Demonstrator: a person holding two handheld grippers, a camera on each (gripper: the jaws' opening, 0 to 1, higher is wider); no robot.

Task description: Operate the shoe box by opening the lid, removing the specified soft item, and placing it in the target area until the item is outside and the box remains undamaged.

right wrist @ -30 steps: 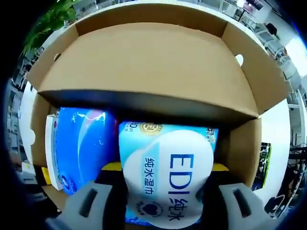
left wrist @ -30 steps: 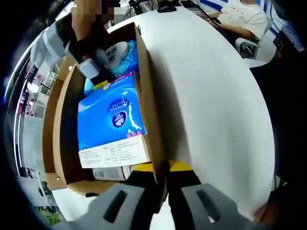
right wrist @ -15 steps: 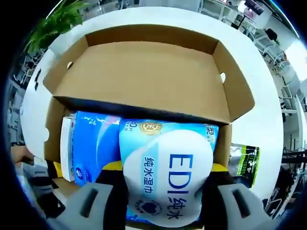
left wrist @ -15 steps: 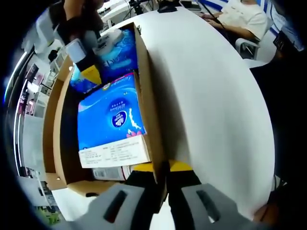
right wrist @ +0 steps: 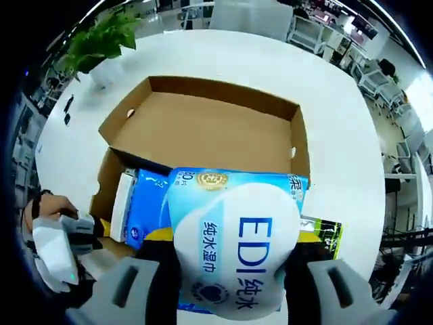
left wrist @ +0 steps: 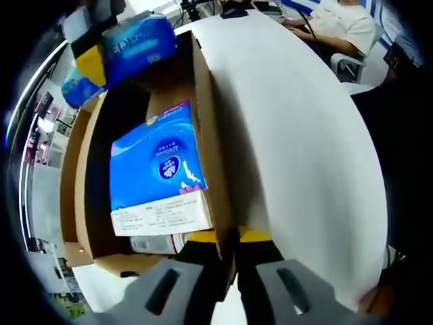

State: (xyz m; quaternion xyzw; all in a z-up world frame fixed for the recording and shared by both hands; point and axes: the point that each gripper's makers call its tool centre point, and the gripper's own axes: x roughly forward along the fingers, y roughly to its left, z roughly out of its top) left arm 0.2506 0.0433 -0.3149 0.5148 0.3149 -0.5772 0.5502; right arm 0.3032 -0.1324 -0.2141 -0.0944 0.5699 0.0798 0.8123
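— Above the box, what is the right tool carrying?

— A wipes pack, pale blue with a white label, clamped between its jaws and held clear over the open box. From the left gripper view the same pack hangs beyond the box's far end, nothing under it.

— How will it handle?

— Soft and light, I judge. The film wrap looks slick and the body gives under the jaws, so a grip across the middle of its width, as now, seems safest; a corner hold could let it slide or fold.

— And the left tool?

— Its jaws stand close together on the near wall of the box, pinching the cardboard, steadying it on the white surface.

— What stays inside?

— A blue tissue pack lying along one side. The lid lies folded back flat, intact as far as I can see.

— Anything hidden?

— The pack covers the right tool's jaw tips, so the exact contact is unseen. A dark green packet beside the box is half covered. The box floor under the tissue pack is in shadow, and no marked target area is plain to me.
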